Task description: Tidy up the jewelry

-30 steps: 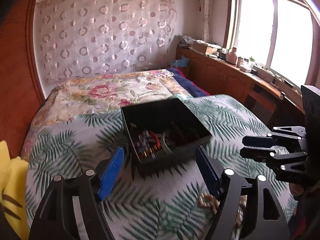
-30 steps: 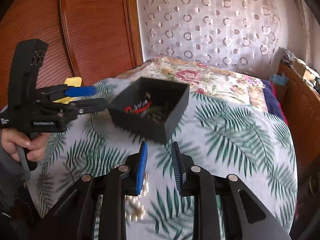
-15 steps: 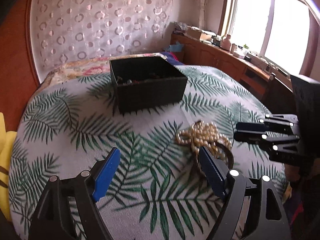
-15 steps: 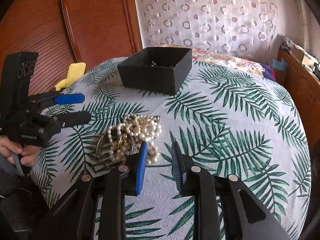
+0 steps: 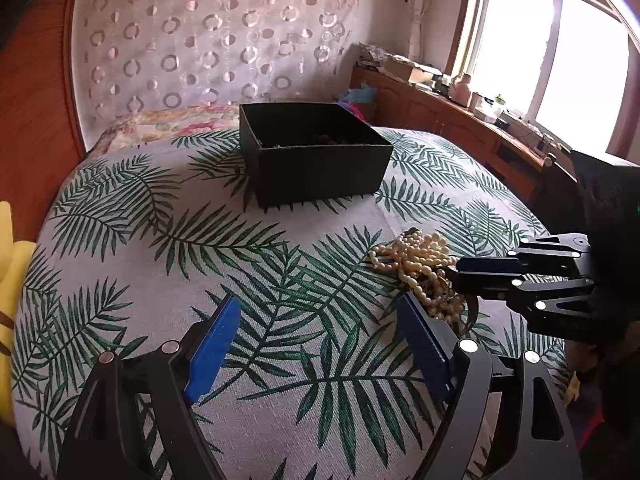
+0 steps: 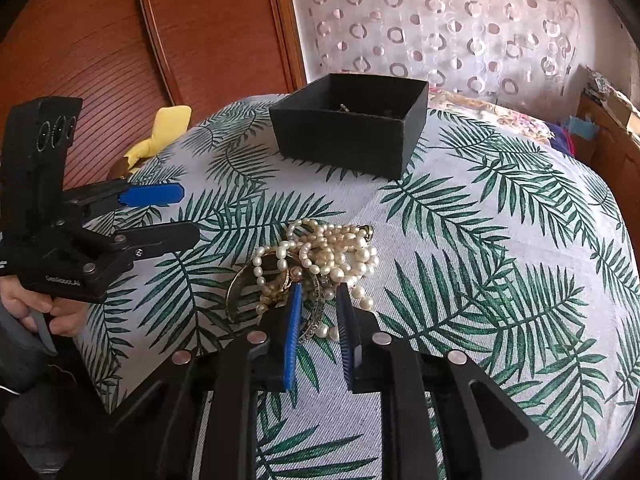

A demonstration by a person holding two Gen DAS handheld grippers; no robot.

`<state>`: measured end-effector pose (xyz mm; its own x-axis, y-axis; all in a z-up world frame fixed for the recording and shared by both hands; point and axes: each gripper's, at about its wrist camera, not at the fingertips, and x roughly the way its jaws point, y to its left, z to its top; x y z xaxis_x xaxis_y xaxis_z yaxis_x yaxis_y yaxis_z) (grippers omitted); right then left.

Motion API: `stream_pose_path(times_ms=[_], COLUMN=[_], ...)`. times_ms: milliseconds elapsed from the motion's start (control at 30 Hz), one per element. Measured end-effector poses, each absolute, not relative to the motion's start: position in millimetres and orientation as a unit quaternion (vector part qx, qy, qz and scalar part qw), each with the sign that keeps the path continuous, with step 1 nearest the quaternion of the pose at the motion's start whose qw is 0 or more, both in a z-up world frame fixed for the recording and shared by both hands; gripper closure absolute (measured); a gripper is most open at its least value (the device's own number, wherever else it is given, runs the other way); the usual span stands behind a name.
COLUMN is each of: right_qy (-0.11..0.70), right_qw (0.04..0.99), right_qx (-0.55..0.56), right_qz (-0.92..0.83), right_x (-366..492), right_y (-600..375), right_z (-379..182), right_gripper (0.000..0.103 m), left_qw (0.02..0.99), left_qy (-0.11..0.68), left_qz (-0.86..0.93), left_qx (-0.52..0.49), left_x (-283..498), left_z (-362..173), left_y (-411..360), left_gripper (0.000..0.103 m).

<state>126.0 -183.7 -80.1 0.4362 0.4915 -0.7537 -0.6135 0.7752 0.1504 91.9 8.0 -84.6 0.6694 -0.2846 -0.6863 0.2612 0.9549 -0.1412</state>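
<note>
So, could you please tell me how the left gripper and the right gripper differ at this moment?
The left gripper stands wide open over bare leaf-print cover, while the right gripper is narrow, its jaws closing. The left has nothing between its fingers; the right straddles a bangle at the edge of the pearl necklace pile. Both have blue pads and point towards the black box.

The left gripper [image 5: 316, 344] points forward and downward, its blue-padded jaws spread wide with nothing between them. The right gripper [image 6: 318, 304] tilts down likewise; its jaws are closing, a narrow gap still showing between the blue pads [image 6: 294, 332]. Off to the right gripper's left side, a hand [image 6: 44, 308] grips the left gripper's handle, fingers curled around the trigger.
</note>
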Motion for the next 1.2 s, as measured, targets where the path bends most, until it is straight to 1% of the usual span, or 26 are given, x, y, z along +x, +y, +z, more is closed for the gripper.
stream_pose_path(times_ms=[33, 133, 467, 700, 767, 800, 833, 933, 1000, 1033, 1200], right_qy=[0.419, 0.414, 0.386, 0.377, 0.378, 0.379, 0.38, 0.38, 0.38, 0.38, 0.377], right_qw=[0.842, 0.844, 0.865, 0.879, 0.88, 0.88, 0.881, 0.881, 0.881, 0.881, 0.881], right_qx=[-0.074, -0.089, -0.097, -0.09, -0.089, -0.088, -0.087, -0.084, -0.082, -0.083, -0.082], right_qz=[0.331, 0.329, 0.305, 0.279, 0.274, 0.272, 0.27, 0.268, 0.27, 0.27, 0.274], right_x=[123.6, 119.4, 105.1, 108.1, 108.8, 109.3, 109.5, 110.4, 109.8, 109.5, 108.4], right_y=[-185.2, -184.9, -203.1, -228.5, -233.6, -235.9, -237.5, -240.0, -239.4, -239.0, -237.3], right_z=[-79.9, -78.1, -62.1, -55.7, -57.4, -58.8, -59.9, -63.0, -64.1, -64.2, -64.5], right_gripper=[0.095, 0.099, 0.099, 0.099, 0.099, 0.099, 0.099, 0.099, 0.099, 0.099, 0.099], left_qw=[0.913, 0.913, 0.913, 0.91, 0.908, 0.907, 0.905, 0.899, 0.895, 0.894, 0.889], left_qy=[0.378, 0.379, 0.379, 0.38, 0.381, 0.382, 0.385, 0.393, 0.398, 0.4, 0.408], left_qz=[-0.149, -0.151, -0.151, -0.166, -0.173, -0.178, -0.183, -0.192, -0.196, -0.195, -0.191], left_qx=[-0.015, -0.019, -0.022, -0.006, 0.004, 0.008, 0.014, 0.031, 0.042, 0.049, 0.081], left_x=[91.8, 91.1, 91.5, 94.0, 93.5, 93.1, 93.0, 93.3, 93.8, 94.2, 95.8], left_z=[-84.9, -85.2, -84.7, -83.3, -83.5, -83.7, -84.3, -87.0, -89.1, -90.5, -97.6], left_y=[7.1, 7.5, 7.7, -7.6, -13.9, -17.3, -21.6, -34.0, -39.9, -42.1, -54.4], left_gripper=[0.026, 0.026, 0.026, 0.026, 0.027, 0.036, 0.041, 0.07, 0.079, 0.08, 0.08])
